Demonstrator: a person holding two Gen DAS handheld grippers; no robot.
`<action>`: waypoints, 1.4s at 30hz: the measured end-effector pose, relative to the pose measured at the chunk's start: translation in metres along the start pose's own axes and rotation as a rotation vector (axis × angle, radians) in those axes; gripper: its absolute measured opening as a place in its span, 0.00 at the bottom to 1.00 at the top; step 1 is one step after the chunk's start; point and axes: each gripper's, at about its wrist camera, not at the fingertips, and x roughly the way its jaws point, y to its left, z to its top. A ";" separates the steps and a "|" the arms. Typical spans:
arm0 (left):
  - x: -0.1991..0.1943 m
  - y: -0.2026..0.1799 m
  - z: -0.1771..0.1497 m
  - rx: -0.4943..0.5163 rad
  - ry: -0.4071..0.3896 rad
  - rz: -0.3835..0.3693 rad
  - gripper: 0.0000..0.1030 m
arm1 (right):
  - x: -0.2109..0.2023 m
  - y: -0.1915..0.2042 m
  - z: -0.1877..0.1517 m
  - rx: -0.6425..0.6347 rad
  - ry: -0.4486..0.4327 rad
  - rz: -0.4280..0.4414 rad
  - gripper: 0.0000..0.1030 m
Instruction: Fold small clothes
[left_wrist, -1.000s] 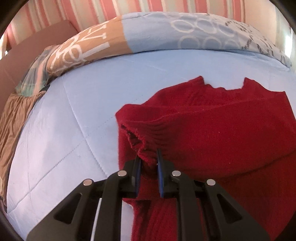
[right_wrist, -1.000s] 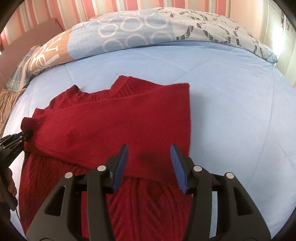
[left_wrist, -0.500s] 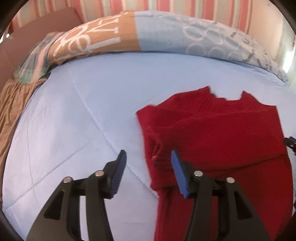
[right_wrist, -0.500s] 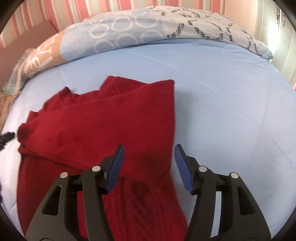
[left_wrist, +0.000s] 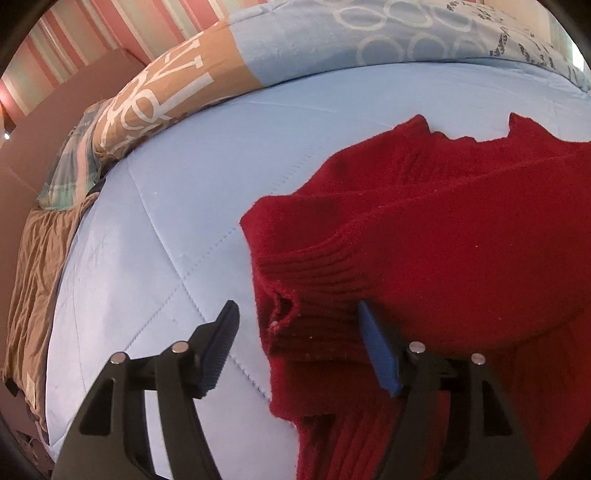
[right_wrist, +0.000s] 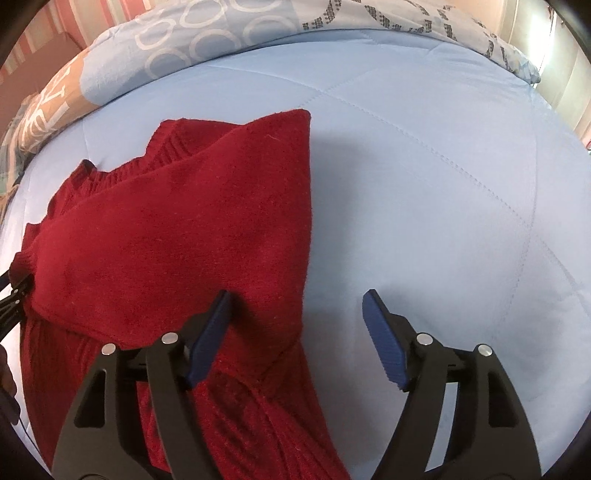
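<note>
On the blue bed (left_wrist: 155, 206) lay the red sweater (left_wrist: 461, 229), sleeves folded across; both grippers, left (left_wrist: 299, 328) and right (right_wrist: 297, 314), hung wide-fingered and empty, straddling its side edges, probably for the next fold.

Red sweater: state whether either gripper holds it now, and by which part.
Nothing is held. The left gripper is open around the red sweater's ribbed cuff; the right gripper is open over its right edge.

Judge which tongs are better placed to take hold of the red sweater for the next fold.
Left, probably. The left tongs are open with the ribbed cuff of the red sweater between their fingers. The right tongs, also open, straddle only the sweater's side edge and mostly bare blue bedspread.
</note>
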 end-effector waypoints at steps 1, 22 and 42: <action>-0.005 0.003 -0.001 -0.005 -0.004 -0.016 0.65 | -0.002 0.000 0.000 0.002 -0.007 0.008 0.71; -0.059 0.003 -0.107 -0.092 0.129 -0.143 0.67 | -0.047 0.006 -0.075 -0.118 0.036 0.006 0.61; -0.137 0.014 -0.217 -0.166 0.196 -0.224 0.67 | -0.126 -0.009 -0.197 -0.129 0.047 0.052 0.59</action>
